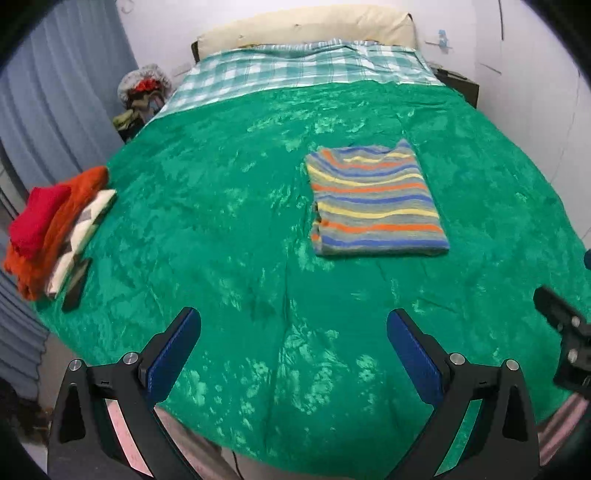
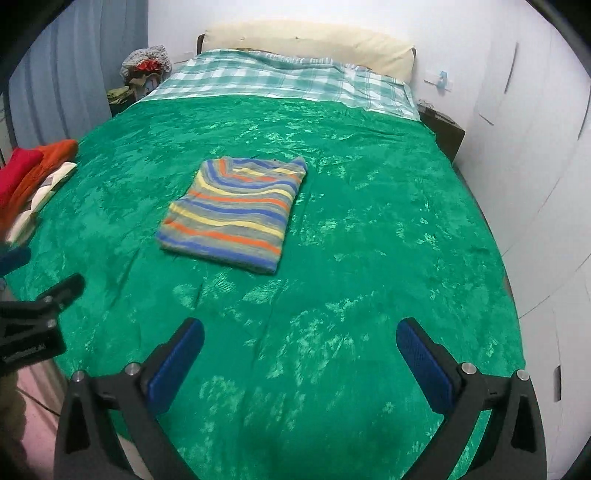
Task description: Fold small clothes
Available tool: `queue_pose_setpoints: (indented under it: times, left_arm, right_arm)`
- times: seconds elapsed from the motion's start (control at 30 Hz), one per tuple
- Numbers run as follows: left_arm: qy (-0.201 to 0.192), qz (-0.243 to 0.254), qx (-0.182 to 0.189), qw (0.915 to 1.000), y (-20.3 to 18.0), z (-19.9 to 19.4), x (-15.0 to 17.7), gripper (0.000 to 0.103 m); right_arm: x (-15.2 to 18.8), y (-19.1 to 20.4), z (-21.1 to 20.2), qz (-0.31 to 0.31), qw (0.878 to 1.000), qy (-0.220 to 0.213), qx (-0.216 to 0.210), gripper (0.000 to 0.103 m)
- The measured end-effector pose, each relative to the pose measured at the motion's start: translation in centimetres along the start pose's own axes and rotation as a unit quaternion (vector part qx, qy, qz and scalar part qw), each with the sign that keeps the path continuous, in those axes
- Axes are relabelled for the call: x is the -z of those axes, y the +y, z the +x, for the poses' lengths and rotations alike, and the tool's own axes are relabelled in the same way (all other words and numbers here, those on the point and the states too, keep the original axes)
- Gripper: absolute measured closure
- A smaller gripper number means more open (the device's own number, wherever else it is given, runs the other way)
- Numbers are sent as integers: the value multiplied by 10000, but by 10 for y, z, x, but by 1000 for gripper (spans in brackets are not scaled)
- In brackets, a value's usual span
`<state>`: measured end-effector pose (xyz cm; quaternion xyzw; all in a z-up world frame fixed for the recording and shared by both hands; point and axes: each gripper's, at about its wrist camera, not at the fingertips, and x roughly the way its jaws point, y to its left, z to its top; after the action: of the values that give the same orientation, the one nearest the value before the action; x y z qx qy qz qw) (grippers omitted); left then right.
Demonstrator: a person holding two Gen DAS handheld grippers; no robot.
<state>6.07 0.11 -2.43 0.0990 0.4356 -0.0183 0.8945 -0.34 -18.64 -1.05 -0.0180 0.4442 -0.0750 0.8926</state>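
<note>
- Left wrist view: the left gripper hangs above the near edge of the green bedspread; its blue-padded fingers are spread wide with nothing between them.
- The folded striped sweater lies flat on the bedspread, ahead and a little to the right, well apart from the fingers; its neckline points toward the checked sheet and cream pillow at the head of the bed.
- At the left edge sits a pile of folded clothes: red on orange, then a cream patterned piece; a dark flat object lies just beside it; part of the right gripper shows at the right edge.
- Right wrist view: the right gripper is likewise wide open and holds nothing; it hovers over the bedspread's near end.
- The striped sweater lies ahead and left of centre, folded into a neat rectangle, untouched by either tool; the pile of folded clothes sits at the far left; a black part of the left gripper shows at the left edge; white cupboard doors stand to the right of the bed.
</note>
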Motion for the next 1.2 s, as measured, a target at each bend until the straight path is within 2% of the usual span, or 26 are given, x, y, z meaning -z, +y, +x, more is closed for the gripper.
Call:
queue_pose_setpoints:
  times: [0.13,0.3,0.5,0.73,1.2]
  left_arm:
    - [136,-61,220,9996,-1,-5,2,2]
    - [146,90,225,9996,-10,-11,5,2]
    - [255,-37,561,9981,-9,-20,3,0]
    - [335,7,365,9988,-8,-30,1,0]
    - [235,-156,353,9990,1,-37,0,0]
  right_arm:
    - [2,6,-9,-73,9999,-47,56,0]
    - [3,9,-19,-130,9997,-21,206,1]
    - [0,8,-26,-75,9999,52,45,1]
    - [-1,12,-35,-94,9999,90,36,1]
    - [-4,13,-44,-92,9999,105,-69,1]
